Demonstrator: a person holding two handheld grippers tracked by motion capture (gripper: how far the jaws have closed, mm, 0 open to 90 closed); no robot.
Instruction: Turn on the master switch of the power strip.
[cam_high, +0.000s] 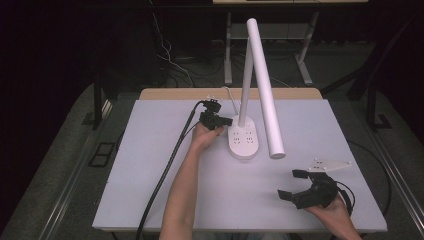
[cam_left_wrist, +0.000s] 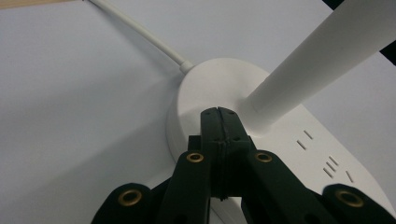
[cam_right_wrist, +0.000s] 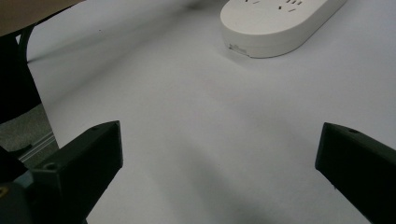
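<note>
Left gripper (cam_high: 226, 121), jaws pressed together with nothing between, tip resting on the lamp (cam_high: 244, 137) base at its 10 o'clock, just beside the stem foot; likely pressing a switch there, though none is visible. Lamp stands at table (cam_high: 150, 165) centre, head (cam_high: 266, 90) angled down, no glow seen, so the press seems unfinished. Right gripper (cam_high: 291, 184) idle at 5 o'clock of the lamp, jaws wide apart, empty, well apart from it.

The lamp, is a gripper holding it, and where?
No. The shut left gripper only presses its tips on the lamp's base. The right gripper is open.
</note>
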